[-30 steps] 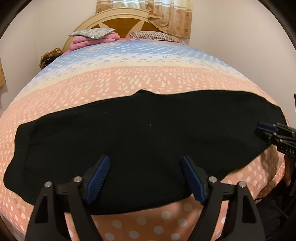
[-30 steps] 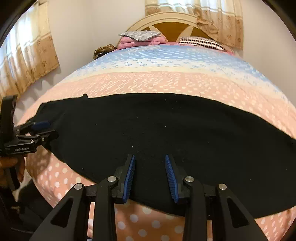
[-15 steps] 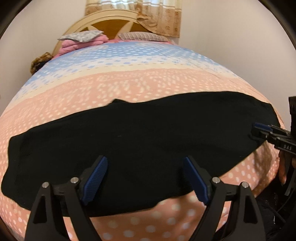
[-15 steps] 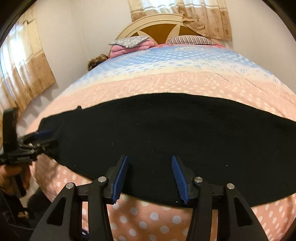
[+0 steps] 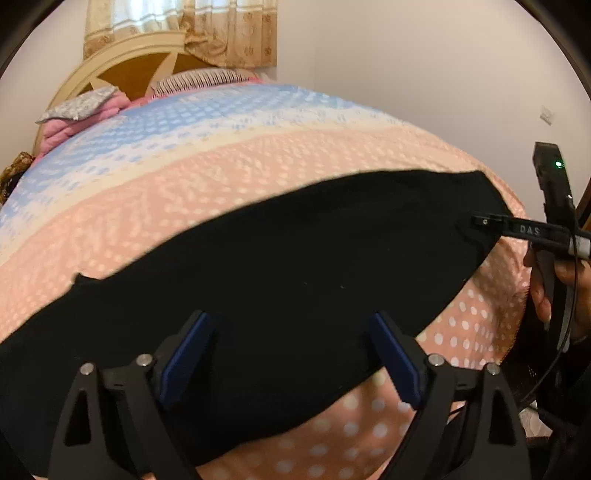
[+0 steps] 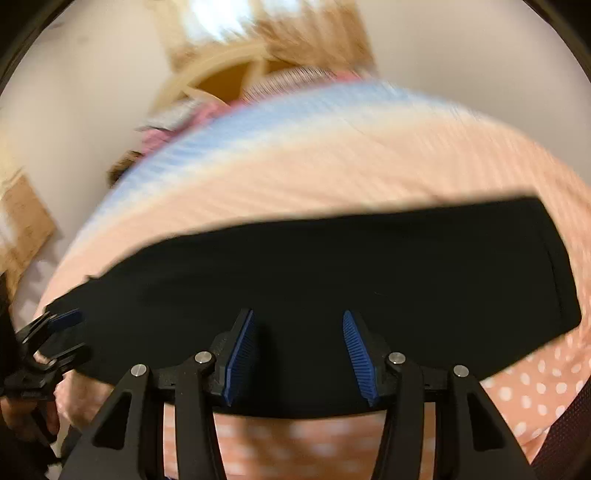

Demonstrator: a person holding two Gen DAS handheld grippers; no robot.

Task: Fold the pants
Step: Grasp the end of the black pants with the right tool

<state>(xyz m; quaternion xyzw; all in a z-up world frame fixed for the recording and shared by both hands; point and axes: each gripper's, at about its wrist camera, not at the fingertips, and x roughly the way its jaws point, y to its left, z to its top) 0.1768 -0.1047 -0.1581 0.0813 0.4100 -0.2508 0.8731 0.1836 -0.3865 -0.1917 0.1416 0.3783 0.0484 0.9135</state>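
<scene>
Black pants (image 5: 277, 266) lying flat on bed (image 5: 258, 155); left gripper (image 5: 291, 354) jaws opening wide, right gripper (image 6: 299, 354) jaws standing apart, both gripping nothing.

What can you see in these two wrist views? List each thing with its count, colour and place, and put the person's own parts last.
pants: one, black, spread flat across the bed's near end
bedspread: one, peach with white dots, blue band farther up, covering the bed
headboard: one, cream and brown, far end
pillows: pile, grey, pink, striped, by the headboard
curtain: beige patterned, behind the headboard
left gripper: black, blue pads, jaws opening, over the pants
right gripper: black, blue pads, open, over the pants
hand: holding the right gripper's handle
</scene>
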